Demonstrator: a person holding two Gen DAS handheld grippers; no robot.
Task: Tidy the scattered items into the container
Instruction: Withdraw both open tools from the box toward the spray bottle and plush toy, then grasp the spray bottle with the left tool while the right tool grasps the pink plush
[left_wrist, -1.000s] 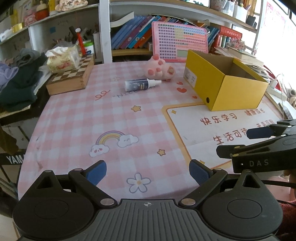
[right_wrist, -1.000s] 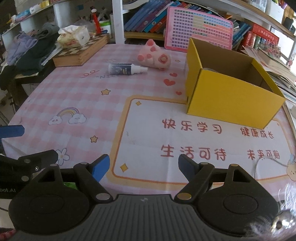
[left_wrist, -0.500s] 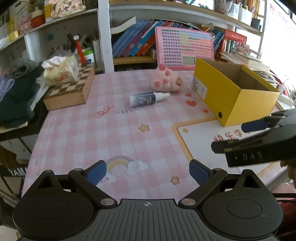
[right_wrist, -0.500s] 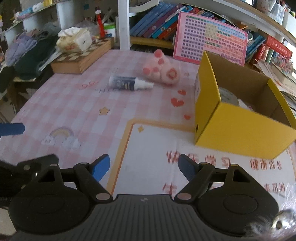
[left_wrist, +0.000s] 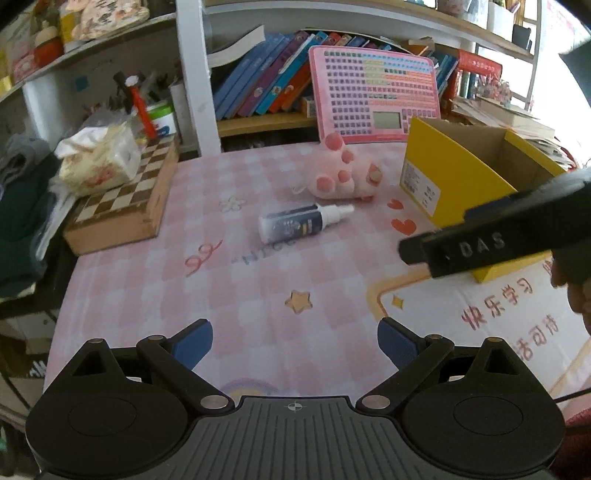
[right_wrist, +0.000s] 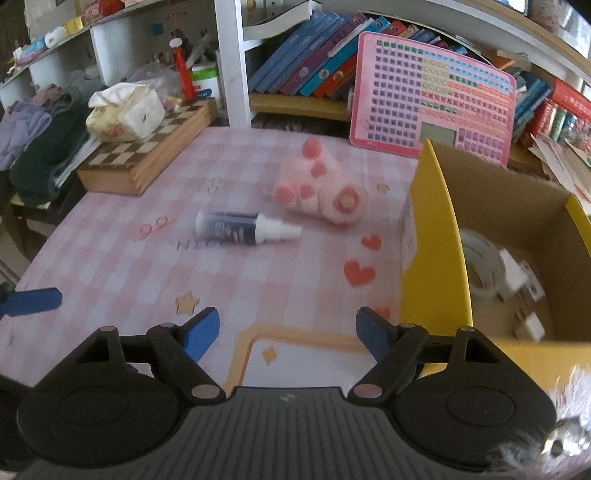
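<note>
The spray bottle is lying on its side on the pink checked tablecloth, its white nozzle pointing toward the yellow box. Just behind it, a pink plush paw is resting on the cloth, close to the bottle's nozzle end but not touching it as far as the views show. The box is standing open to the right of both, and a roll of tape and some small white pieces are lying inside it.

The right gripper is hovering over the near part of the cloth with its blue pads spread wide and nothing between them; the bottle is lying ahead of it and slightly to the left, well apart, while the box wall is sitting just beside its right finger. The left gripper is likewise standing released and empty, with the bottle lying almost straight ahead of it, farther up the cloth, and the paw beyond that. In the left view the right gripper's black body is crossing in front of the box.

A wooden chessboard case with a tissue pack on top is sitting at the left edge, and a pink keyboard toy is leaning against the bookshelf behind.
</note>
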